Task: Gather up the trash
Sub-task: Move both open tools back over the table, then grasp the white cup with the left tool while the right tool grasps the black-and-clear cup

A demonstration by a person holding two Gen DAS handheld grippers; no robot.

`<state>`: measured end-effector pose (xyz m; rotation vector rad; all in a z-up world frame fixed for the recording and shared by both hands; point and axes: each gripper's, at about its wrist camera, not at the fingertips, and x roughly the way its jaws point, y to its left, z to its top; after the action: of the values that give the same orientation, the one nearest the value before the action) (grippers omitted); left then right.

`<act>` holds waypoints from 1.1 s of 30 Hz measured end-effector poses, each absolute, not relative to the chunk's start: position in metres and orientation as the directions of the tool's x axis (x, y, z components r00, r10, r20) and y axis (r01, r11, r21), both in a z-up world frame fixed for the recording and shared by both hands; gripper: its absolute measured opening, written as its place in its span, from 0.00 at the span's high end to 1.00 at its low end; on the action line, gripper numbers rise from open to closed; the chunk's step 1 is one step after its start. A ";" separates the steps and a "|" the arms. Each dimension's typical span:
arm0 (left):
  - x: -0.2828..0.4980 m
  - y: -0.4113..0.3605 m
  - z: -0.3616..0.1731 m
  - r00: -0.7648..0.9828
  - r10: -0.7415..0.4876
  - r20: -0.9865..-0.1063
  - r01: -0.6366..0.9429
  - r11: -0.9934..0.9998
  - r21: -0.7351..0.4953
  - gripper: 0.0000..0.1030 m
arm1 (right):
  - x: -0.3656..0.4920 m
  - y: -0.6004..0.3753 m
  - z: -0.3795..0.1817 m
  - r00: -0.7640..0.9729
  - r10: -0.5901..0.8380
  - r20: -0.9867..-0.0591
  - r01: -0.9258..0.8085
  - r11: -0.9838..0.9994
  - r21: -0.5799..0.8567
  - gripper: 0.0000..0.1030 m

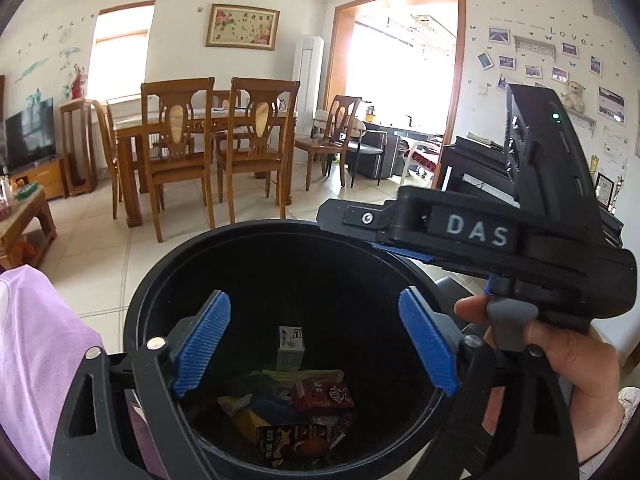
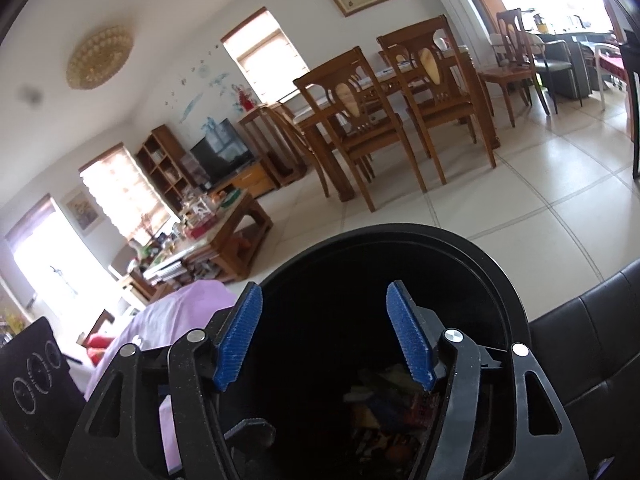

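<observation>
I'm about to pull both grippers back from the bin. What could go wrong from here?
1. Both grippers, left and right, hang open over the bin; the right gripper's body lies close to the rim, so a careless pull could tip it.
2. The trash sits deep; nothing looks ready to spill.

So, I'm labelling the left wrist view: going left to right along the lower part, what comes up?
Purple cloth → left gripper open over the black trash bin → the hand holding the right gripper.
</observation>
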<state>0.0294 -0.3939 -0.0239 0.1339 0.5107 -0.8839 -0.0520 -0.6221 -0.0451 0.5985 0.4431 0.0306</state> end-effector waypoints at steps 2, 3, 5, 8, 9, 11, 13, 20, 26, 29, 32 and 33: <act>0.027 -0.394 -0.023 0.531 -0.704 -0.472 0.763 0.639 -0.095 0.10 | -0.054 -0.621 -0.043 0.907 0.156 -0.392 0.096 0.829 0.552 0.27; 0.028 -0.393 -0.023 0.537 -0.702 -0.468 0.760 0.644 -0.093 0.07 | -0.056 -0.621 -0.042 0.906 0.157 -0.393 0.096 0.828 0.553 0.26; 0.027 -0.390 -0.021 0.552 -0.700 -0.453 0.755 0.650 -0.085 0.05 | -0.059 -0.622 -0.040 0.907 0.168 -0.385 0.087 0.822 0.563 0.16; 0.025 -0.390 -0.020 0.558 -0.700 -0.445 0.757 0.649 -0.073 0.05 | -0.067 -0.620 -0.039 0.910 0.164 -0.380 0.091 0.816 0.571 0.15; 0.025 -0.391 -0.019 0.559 -0.698 -0.447 0.758 0.649 -0.067 0.05 | -0.069 -0.619 -0.039 0.910 0.166 -0.381 0.092 0.813 0.574 0.14; 0.024 -0.390 -0.016 0.560 -0.697 -0.448 0.760 0.648 -0.058 0.05 | -0.073 -0.620 -0.036 0.910 0.172 -0.376 0.089 0.806 0.585 0.07; 0.023 -0.387 -0.012 0.567 -0.698 -0.438 0.759 0.649 -0.053 0.05 | -0.079 -0.618 -0.034 0.913 0.170 -0.372 0.091 0.802 0.590 0.07; 0.023 -0.359 0.006 0.587 -0.668 -0.458 0.724 0.686 -0.071 0.05 | -0.095 -0.610 -0.026 0.914 0.152 -0.377 0.109 0.802 0.588 0.07; 0.031 -0.304 0.012 0.662 -0.585 -0.468 0.648 0.761 -0.033 0.05 | -0.094 -0.586 -0.024 0.902 0.175 -0.394 0.094 0.811 0.577 0.07; 0.044 -0.266 0.010 0.701 -0.508 -0.500 0.575 0.818 -0.025 0.05 | -0.090 -0.567 -0.024 0.892 0.198 -0.407 0.071 0.827 0.557 0.07; 0.061 -0.220 0.005 0.735 -0.417 -0.535 0.477 0.878 -0.028 0.05 | -0.079 -0.546 -0.025 0.875 0.231 -0.425 0.038 0.842 0.537 0.07; 0.066 -0.205 0.003 0.745 -0.381 -0.547 0.441 0.897 -0.025 0.05 | -0.076 -0.538 -0.026 0.869 0.244 -0.430 0.026 0.846 0.532 0.07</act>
<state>0.0662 -0.2053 0.0029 0.1081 0.5747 -0.4508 -0.0762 -0.5380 -0.0256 0.5556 0.5100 0.1202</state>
